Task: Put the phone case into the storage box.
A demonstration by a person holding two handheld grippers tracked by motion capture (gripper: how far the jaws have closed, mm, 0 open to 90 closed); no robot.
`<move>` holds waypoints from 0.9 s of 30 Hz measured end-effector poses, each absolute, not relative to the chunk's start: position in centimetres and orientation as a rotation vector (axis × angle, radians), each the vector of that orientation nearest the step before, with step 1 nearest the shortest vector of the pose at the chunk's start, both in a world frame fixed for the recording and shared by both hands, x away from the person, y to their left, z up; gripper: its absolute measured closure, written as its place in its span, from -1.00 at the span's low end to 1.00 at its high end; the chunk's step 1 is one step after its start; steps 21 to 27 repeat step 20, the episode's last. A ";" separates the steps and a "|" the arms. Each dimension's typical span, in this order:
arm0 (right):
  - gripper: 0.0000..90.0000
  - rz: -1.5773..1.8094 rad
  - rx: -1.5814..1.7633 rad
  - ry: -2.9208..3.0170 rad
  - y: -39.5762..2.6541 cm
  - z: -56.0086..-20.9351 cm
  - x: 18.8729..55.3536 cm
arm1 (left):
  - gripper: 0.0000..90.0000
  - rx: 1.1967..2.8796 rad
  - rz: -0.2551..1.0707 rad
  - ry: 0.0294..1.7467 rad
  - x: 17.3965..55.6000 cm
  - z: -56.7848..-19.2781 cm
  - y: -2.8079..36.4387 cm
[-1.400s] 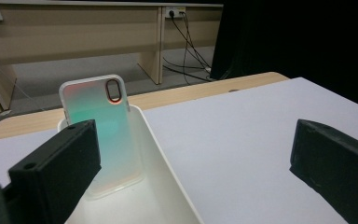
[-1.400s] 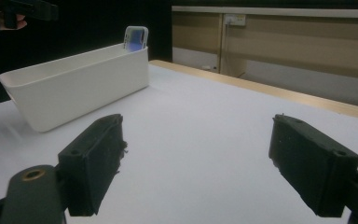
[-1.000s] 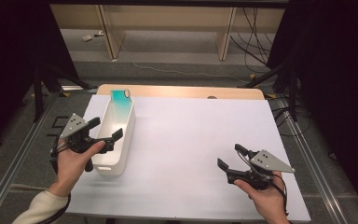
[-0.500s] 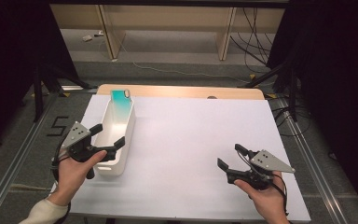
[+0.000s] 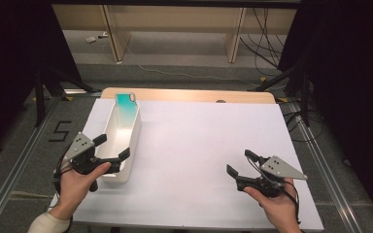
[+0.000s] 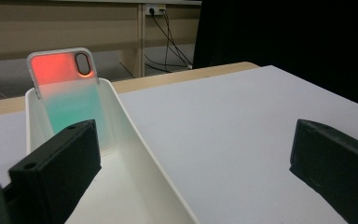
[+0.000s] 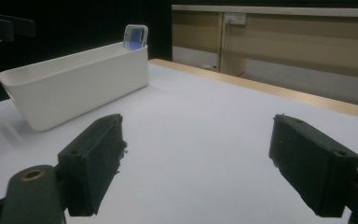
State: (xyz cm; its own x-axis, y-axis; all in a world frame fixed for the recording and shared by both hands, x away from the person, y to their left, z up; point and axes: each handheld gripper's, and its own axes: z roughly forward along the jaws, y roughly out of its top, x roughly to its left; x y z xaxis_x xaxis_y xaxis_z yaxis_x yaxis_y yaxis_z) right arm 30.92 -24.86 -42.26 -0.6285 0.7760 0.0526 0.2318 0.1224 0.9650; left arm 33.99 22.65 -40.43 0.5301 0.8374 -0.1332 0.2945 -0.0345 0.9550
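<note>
High view: my left gripper (image 5: 110, 147) hangs over the near end of the white bin (image 5: 132, 131), jaws spread, holding nothing. Phone case (image 5: 126, 104) stands tilted against the bin's far end wall, inside. My right gripper (image 5: 240, 163) sits well apart over bare table (image 5: 199, 136), jaws spread, empty.

A white table top (image 5: 199, 145) is shown, bordered at its far edge by a light wooden strip (image 5: 199, 95). Metal rails (image 5: 328, 174) are seen along both sides of the table. On the grey floor to the left, a black numeral 5 (image 5: 59, 131) is marked. Beyond the table, two wooden legs (image 5: 115, 34) are set upright, with a small pale object (image 5: 93, 39) lying near the left one. Black cables (image 5: 267, 29) are trailed across the floor at the right, beside a black curtain (image 5: 345, 73). A wall socket (image 7: 235, 18) is visible in the right gripper view.
</note>
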 end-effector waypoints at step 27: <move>-0.59 1.528 0.971 1.946 -24.9 -42.3 30.9 | -0.97 1.598 0.577 0.972 33.6 -40.8 22.4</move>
